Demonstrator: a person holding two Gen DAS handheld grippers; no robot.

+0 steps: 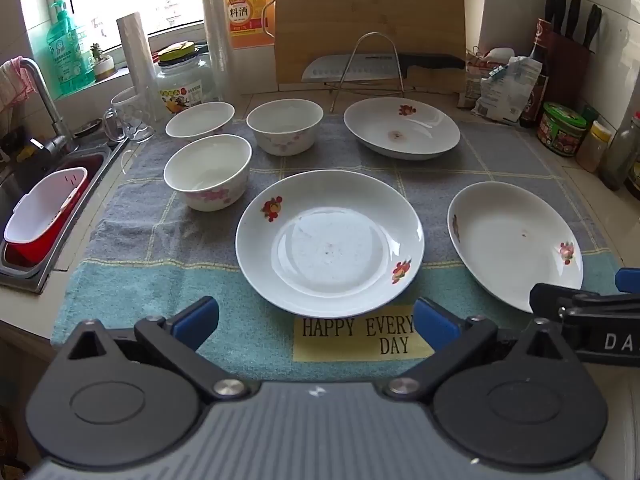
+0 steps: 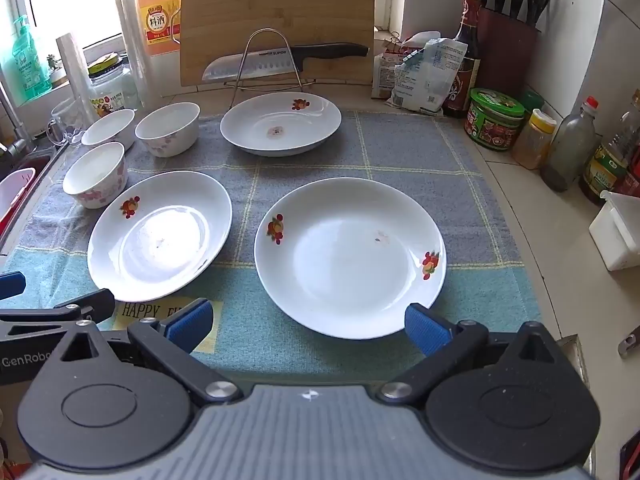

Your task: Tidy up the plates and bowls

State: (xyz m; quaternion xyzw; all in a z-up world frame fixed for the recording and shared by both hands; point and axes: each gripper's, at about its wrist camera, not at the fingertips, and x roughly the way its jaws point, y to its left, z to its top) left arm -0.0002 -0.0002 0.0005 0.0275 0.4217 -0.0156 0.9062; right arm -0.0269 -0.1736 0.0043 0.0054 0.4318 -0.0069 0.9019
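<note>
Gaping wide, empty, both hand-held grippers, left (image 1: 316,322), right (image 2: 308,324), glossy round plates (image 2: 350,256), woven towel (image 2: 400,148)

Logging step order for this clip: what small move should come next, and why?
Probably ease the right claw forward onto the near rim of the plate just ahead of it. Both claws are open and empty, all three plates lie separate on the towel, nothing is stacked.

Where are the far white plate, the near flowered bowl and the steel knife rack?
Far white plate (image 2: 280,128): right wrist view, centre well.
Near flowered bowl (image 1: 206,174): left wrist view, inside.
Steel knife rack (image 1: 374,36): left wrist view, top loop.
</note>
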